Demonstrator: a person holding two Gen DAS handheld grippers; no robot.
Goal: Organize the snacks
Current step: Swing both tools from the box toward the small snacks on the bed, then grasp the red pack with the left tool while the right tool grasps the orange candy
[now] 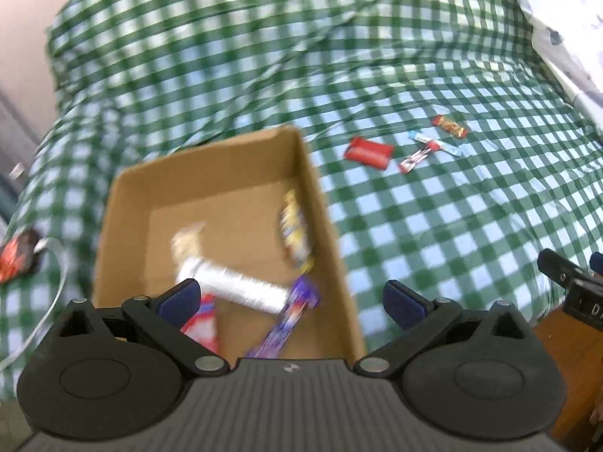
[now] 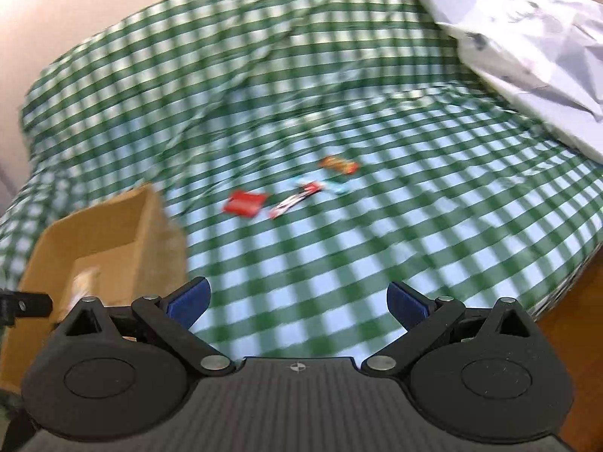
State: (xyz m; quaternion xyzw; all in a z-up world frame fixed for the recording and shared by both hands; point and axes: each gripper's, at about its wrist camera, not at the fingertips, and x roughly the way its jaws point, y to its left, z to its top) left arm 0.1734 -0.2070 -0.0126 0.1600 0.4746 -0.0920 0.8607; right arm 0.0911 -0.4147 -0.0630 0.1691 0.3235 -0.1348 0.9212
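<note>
On the green-and-white checked bedspread, an open cardboard box sits at about 7 o'clock in the left wrist view, directly ahead of the left gripper. Inside it lie several blurred snacks: a white wrapped roll across the floor of the box, a purple bar touching its right end, a yellow packet leaning along the right wall, and a red-and-white packet at the near edge, partly behind the left blue pad. Out on the bedspread at about 2 o'clock, well apart from the box, four more snacks lie close together: a red packet, a slim red-and-white stick that crosses a light blue stick, and an orange bar farthest away. A white patterned pillow fills the 1 o'clock corner, and an orange-and-black wrapper lies at 9 o'clock. The left jaws stand wide apart, empty, hovering over the box's near end. In the right wrist view the right gripper likewise has its jaws spread wide and holds nothing, over bare bedspread, with the box at 9 o'clock and the four loose snacks ahead at 12 o'clock.
</note>
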